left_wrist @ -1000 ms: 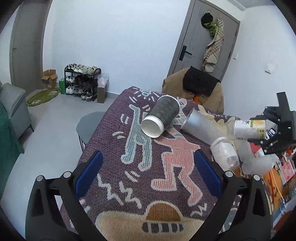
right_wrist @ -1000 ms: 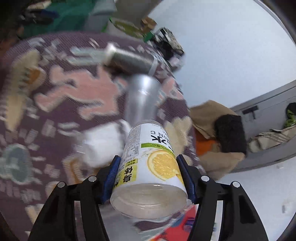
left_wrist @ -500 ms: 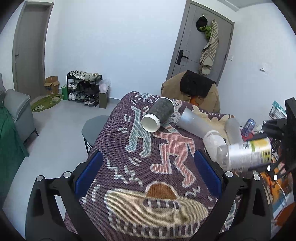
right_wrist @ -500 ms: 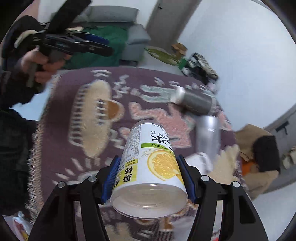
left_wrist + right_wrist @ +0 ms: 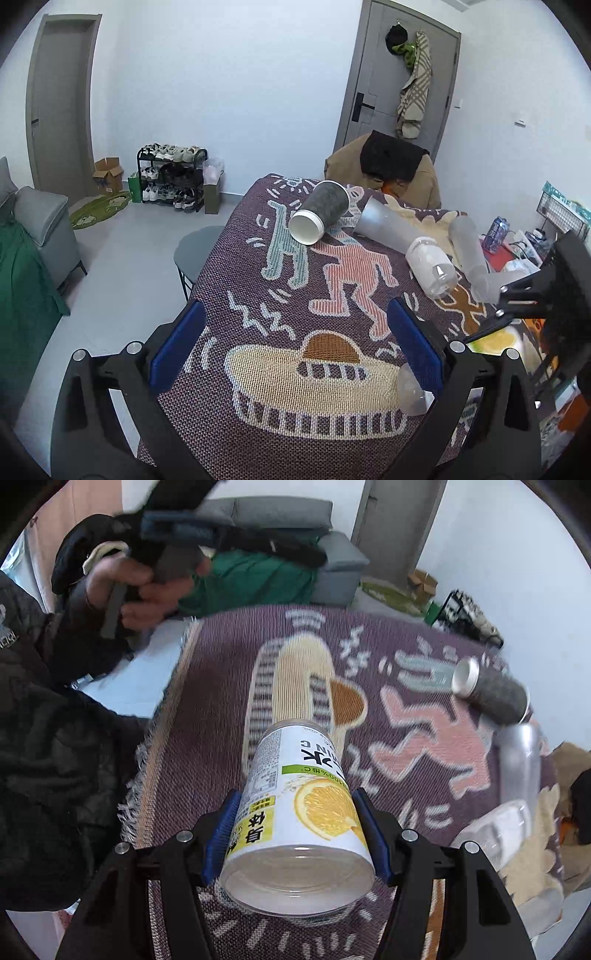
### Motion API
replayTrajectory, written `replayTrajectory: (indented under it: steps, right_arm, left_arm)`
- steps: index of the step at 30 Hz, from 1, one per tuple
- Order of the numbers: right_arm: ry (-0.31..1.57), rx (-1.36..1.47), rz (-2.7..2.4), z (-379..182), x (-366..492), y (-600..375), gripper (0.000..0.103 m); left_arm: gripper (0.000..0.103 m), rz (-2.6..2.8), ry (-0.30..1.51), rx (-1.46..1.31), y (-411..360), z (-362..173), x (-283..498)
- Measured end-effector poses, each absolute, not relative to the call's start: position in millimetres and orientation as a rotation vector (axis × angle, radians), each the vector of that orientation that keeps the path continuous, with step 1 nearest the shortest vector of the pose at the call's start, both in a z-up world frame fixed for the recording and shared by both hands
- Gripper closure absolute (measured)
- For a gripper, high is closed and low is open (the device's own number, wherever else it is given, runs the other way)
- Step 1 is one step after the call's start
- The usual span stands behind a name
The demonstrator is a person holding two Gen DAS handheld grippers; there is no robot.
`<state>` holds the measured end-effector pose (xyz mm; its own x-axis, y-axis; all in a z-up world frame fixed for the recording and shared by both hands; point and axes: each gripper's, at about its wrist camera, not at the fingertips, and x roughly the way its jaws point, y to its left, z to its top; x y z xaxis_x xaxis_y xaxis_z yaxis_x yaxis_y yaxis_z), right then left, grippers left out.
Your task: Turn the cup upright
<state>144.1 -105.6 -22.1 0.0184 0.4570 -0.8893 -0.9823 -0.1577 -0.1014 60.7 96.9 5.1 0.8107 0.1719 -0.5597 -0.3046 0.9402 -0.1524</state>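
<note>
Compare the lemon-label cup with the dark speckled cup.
The lemon-label cup is clamped between the right tool's pads, off the cloth; the dark speckled cup lies untouched on its side on the patterned tablecloth. The lemon-label cup is white with a yellow lemon print; the dark speckled cup is grey-black with a white rim. Neither stands upright.

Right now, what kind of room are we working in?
Most likely a home living room or entryway: a loaded shoe rack by the wall, a grey sofa, and clothes hung on the door, behind a table under a patterned woven cloth.
</note>
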Motion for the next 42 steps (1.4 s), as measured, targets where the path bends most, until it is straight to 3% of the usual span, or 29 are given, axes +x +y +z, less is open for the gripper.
replayTrajectory:
  steps: [9,10,12,17,29,42]
  right_arm:
    - [0.815,-1.039,1.368,-63.0,167.3,-119.9,0.040]
    - [0.809,-1.044,1.337,-62.5,168.0,-120.8,0.036]
    - [0.806,-1.029,1.310,-57.4,168.7,-124.7,0.016]
    - [0.768,-0.907,1.210,-31.0,175.2,-143.9,0.008]
    - [0.762,-0.640,0.962,-12.4,160.5,-208.4,0.008]
    - [0.832,-0.335,0.694,-47.8,126.7,-270.5,0.008]
  left_arm:
    - [0.005,0.234,0.591,-0.229,88.3,1.3,69.2]
    - [0.005,0.226,0.595,-0.223,85.6,0.3,71.1]
    - [0.005,0.204,0.605,-0.201,80.0,-0.4,75.6]
    - [0.005,0.147,0.623,-0.115,66.5,4.1,85.4]
    - [0.005,-0.124,0.693,0.323,-18.2,9.9,117.6]
    - [0.005,-0.444,0.866,0.581,-87.4,-26.1,147.1]
